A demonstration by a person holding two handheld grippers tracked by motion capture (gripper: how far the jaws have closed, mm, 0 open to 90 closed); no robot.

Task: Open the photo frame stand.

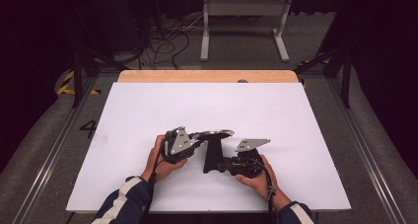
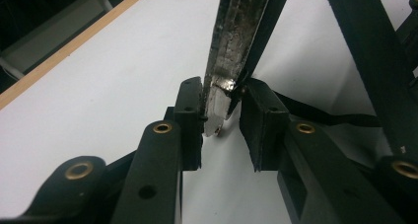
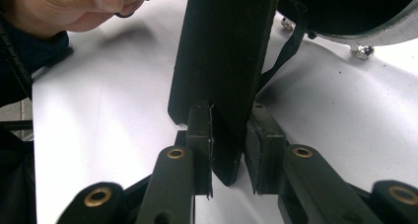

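Near the front edge of the white board (image 1: 148, 105), a small pan (image 1: 213, 134) with a shiny rim and a flat black handle (image 1: 213, 155) is held between two grippers. The pan's rim is gripped by the left gripper (image 1: 196, 136); in the left gripper view its jaws are almost shut, with the thin metal edge (image 2: 231, 46) pinched between the pads (image 2: 193, 110). The handle's end is gripped by the right gripper (image 1: 217, 166); in the right gripper view the black handle (image 3: 222, 61) is squeezed between the two jaws, which are nearly closed on it. Each gripper is held by a hand: the left hand (image 1: 160, 162) and the right hand (image 1: 256, 179). Lots of bare white board is seen behind the pan and out to both sides. A strip of wooden table (image 1: 207, 76) is seen past the far edge of the board. Much less room is left between the hands and the near edge.
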